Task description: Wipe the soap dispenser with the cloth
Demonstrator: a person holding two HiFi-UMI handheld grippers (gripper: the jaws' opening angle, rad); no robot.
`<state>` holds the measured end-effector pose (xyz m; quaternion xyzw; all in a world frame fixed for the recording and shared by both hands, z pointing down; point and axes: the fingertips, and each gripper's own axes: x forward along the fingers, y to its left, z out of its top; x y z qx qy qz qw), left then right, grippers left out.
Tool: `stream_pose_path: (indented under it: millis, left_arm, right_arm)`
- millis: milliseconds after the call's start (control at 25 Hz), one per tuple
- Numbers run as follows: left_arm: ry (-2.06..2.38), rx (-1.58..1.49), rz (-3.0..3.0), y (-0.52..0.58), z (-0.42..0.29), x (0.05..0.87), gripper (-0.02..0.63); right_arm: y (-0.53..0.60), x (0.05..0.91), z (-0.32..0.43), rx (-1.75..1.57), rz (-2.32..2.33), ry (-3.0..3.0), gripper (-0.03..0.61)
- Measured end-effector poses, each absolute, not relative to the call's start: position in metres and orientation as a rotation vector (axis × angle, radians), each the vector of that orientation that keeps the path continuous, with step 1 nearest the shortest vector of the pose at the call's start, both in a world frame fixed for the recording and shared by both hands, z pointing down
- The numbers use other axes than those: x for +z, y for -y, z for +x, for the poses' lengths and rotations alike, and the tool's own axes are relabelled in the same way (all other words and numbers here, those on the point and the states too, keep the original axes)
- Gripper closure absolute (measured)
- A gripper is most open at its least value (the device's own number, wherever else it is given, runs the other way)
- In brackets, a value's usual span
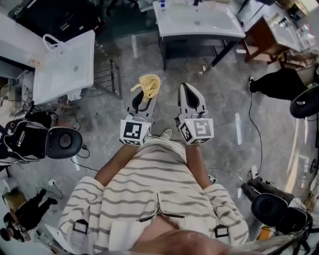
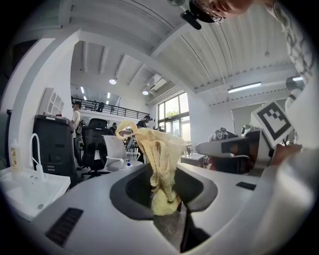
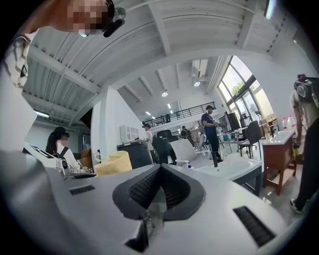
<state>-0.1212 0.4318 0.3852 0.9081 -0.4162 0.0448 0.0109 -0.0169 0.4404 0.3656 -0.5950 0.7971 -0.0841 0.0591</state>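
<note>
My left gripper (image 1: 147,93) is shut on a crumpled yellow cloth (image 1: 149,84), which sticks out past its tips. In the left gripper view the cloth (image 2: 158,149) stands bunched up between the closed jaws. My right gripper (image 1: 188,88) is held level beside it, a hand's width to the right, shut with nothing in it; the right gripper view shows its ribbed pads (image 3: 149,187) pressed together. Ahead stands a white sink unit (image 1: 199,22) with a small blue-capped bottle (image 1: 162,4) at its back left corner. I cannot tell which item is the soap dispenser.
A second white sink (image 1: 65,67) with a looped faucet (image 1: 51,41) stands to my left. Black office chairs (image 1: 47,142) sit at the left and at the lower right (image 1: 276,211). A person in black (image 1: 279,82) is at the right. The floor is grey concrete.
</note>
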Motion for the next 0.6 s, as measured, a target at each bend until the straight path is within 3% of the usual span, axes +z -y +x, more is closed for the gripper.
stream_pose_path:
  millis: [600]
  left_arm:
    - [1.275, 0.155, 2.827, -0.404, -0.077, 0.399, 0.505]
  right_arm:
    - [-0.417, 0.374, 0.011, -0.217, -1.759, -2.478, 0.578]
